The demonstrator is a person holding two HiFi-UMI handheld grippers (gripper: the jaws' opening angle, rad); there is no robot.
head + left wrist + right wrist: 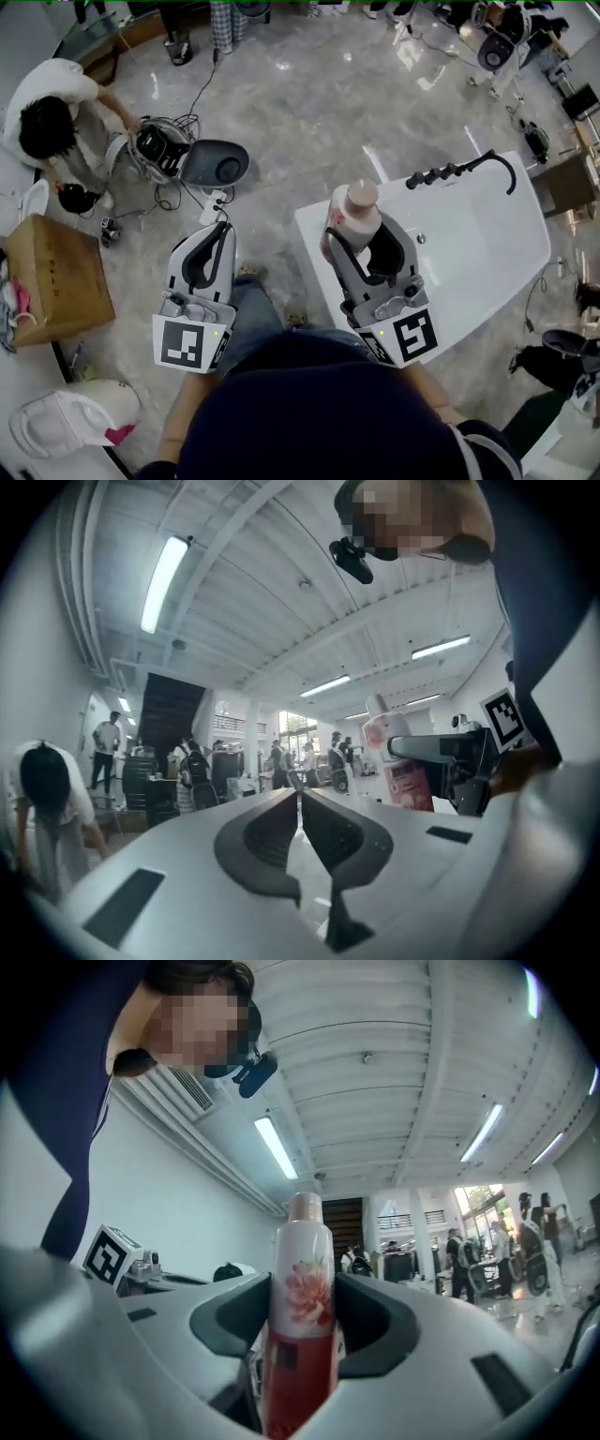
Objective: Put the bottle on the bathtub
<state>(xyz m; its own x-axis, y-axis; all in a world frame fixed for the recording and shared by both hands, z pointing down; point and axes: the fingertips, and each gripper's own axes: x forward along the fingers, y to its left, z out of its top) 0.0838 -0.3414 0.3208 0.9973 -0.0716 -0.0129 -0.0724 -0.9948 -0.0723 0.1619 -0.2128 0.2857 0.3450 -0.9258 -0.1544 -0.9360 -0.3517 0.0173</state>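
A pink and white bottle [354, 214] with a flower print and a red lower half stands upright between the jaws of my right gripper [359, 242], which is shut on it. In the right gripper view the bottle [302, 1307] fills the middle, clamped between the dark pads. The white bathtub [487, 244] with a black faucet [459, 171] lies below and to the right of the bottle. My left gripper [215, 246] hangs over the floor left of the tub, jaws shut and empty. In the left gripper view, the bottle [394, 761] shows at right, beyond the left gripper [299, 803].
A person [56, 122] crouches at the upper left beside cables and a grey device [214, 164]. A cardboard box [58, 278] sits at the left and a white toilet [66, 417] at the lower left. Marble floor surrounds the tub.
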